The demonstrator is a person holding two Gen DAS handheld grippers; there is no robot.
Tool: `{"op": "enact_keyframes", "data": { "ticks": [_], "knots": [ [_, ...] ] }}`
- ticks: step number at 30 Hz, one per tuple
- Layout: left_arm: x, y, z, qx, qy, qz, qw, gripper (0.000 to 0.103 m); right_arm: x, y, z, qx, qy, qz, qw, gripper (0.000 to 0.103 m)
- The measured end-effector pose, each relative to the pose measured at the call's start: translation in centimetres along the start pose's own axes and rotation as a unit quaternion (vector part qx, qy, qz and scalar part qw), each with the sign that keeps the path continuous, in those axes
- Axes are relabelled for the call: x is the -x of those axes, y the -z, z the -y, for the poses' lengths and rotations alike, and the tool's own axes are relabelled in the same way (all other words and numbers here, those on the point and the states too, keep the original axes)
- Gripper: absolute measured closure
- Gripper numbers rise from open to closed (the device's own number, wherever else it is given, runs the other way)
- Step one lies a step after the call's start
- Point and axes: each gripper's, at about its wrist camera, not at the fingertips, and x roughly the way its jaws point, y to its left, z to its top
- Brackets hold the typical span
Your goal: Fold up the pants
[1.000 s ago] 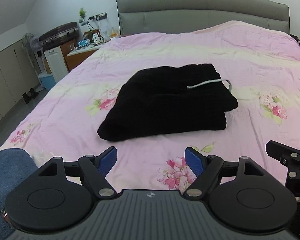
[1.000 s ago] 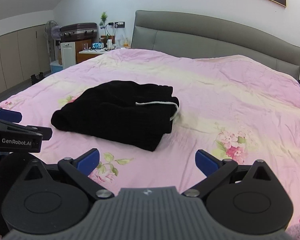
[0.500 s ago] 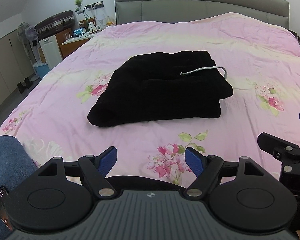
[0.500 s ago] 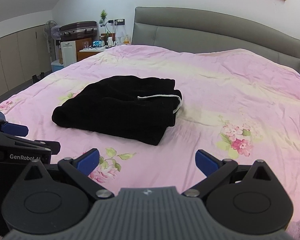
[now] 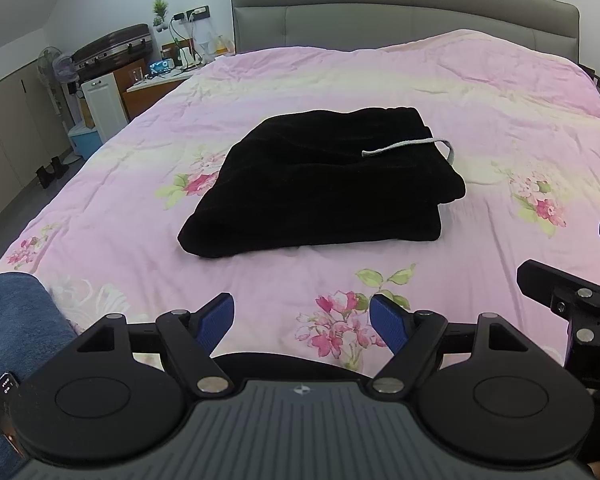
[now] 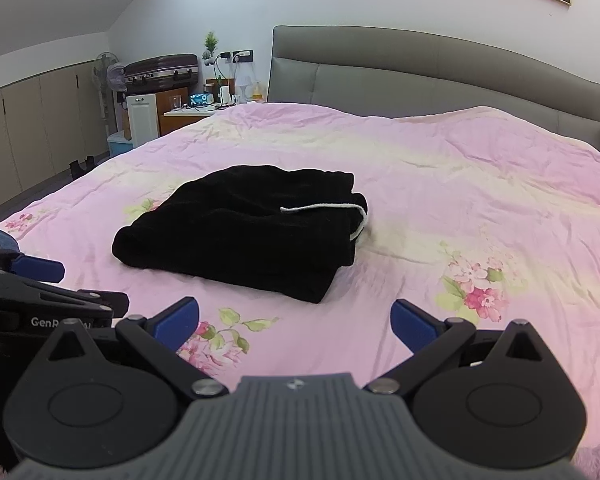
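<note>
Pants folded on the bed, both your grippers pulled back and empty.

The black pants lie in a folded bundle on the middle of the pink floral bedspread, white drawstring looped across the top, just as a second ago. Your left gripper and right gripper hover at the bed's near edge, fingers spread wide, holding nothing. Since the earlier frames both views have shifted slightly; the bundle itself hasn't moved.

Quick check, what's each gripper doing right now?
Left gripper: open, holding nothing.
Right gripper: open, holding nothing.
</note>
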Motion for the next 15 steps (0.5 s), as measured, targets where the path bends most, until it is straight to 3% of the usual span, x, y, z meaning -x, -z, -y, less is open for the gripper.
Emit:
{"op": "enact_keyframes", "data": {
  "ticks": [15],
  "knots": [
    [0.41,-0.13,-0.16,0.004,0.000,0.003,1.0000,0.013,0.22,-0.11,0.03,-0.003,-0.002,0.005,1.000,0.005]
  ]
}}
